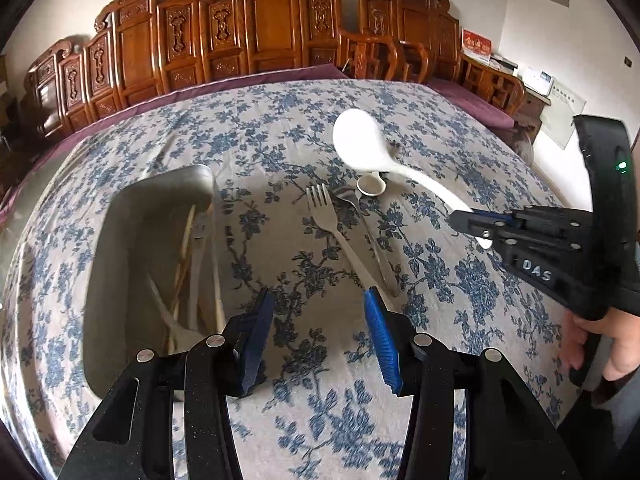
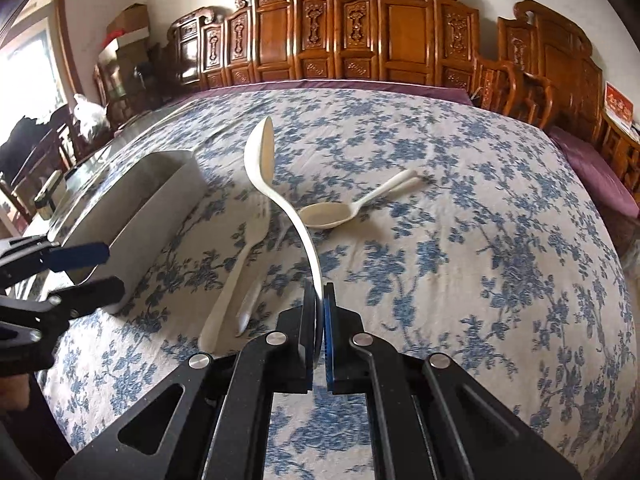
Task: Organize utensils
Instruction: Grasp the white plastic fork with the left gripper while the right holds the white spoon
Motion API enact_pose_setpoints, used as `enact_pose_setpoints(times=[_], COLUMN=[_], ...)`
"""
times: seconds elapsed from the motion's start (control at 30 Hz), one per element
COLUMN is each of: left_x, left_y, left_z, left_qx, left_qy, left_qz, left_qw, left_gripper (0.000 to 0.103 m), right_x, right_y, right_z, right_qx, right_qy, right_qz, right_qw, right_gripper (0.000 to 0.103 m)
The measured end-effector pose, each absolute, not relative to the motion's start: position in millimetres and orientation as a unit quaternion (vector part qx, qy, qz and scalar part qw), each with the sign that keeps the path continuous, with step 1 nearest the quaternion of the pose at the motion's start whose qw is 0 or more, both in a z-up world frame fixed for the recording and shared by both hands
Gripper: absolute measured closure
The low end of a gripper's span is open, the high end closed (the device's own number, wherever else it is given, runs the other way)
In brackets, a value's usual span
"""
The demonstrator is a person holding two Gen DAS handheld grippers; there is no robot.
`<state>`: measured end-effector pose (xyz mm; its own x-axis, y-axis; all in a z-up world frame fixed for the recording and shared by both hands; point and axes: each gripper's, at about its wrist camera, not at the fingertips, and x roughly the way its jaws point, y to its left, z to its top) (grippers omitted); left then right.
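My right gripper (image 2: 319, 292) is shut on the handle of a large white ladle (image 2: 262, 160) and holds it above the table; it also shows in the left wrist view (image 1: 360, 140), with the right gripper (image 1: 476, 226) at the right. My left gripper (image 1: 318, 308) is open and empty, low over the cloth, between a steel tray (image 1: 120, 216) and the handle of a metal fork (image 1: 324, 216). The tray holds chopsticks (image 1: 188, 248) and other utensils. A metal spoon (image 1: 360, 216) and a small white spoon (image 1: 371, 185) lie beyond the fork.
The table carries a blue floral cloth (image 2: 460, 240). Carved wooden chairs (image 2: 400, 28) line the far side. In the right wrist view the tray (image 2: 140, 208) stands left, with the fork (image 2: 240, 264), the small white spoon (image 2: 332, 214) and my left gripper (image 2: 100, 268).
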<state>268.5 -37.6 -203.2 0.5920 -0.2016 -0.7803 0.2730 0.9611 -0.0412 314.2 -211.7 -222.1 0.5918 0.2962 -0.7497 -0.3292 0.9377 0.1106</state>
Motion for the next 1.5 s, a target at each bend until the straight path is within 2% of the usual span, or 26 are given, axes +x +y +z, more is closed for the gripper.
enact_pose_setpoints(times=[0.63,0.7,0.77,1.13,1.27,1.43,1.5], left_x=[330,343,355,400,404,405,402], left_y=[-70,-73,-74,-68,-71,-73,-76], left_z=[-219,-221,-224,-250,-254,-255,-255], left_qx=[0.024,0.017,0.009,-0.021,-0.017,-0.001,0.013], left_qy=[0.454,0.457,0.459,0.5,0.497,0.494,0.492], left_qz=[-0.093,-0.087,-0.078,-0.059,-0.056,-0.066,-0.07], left_qw=[0.886,0.885,0.885,0.864,0.866,0.867,0.868], left_gripper=[0.059,0.061,0.071,0.075,0.088,0.096,0.103], right_x=[316,316,317,322,323,323,323], right_y=[-246,-249,-252,-267,-272,-271,-270], right_z=[-210,-212,-213,-215,-215,-214,-214], right_qx=[0.006,0.011,0.022,0.043,0.049,0.046,0.044], right_qy=[0.403,0.406,0.411,0.412,0.412,0.411,0.41], right_qz=[0.168,0.17,0.178,0.181,0.18,0.18,0.179], right_qw=[0.9,0.898,0.894,0.892,0.892,0.893,0.893], right_gripper=[0.098,0.098,0.098,0.098,0.098,0.098,0.098])
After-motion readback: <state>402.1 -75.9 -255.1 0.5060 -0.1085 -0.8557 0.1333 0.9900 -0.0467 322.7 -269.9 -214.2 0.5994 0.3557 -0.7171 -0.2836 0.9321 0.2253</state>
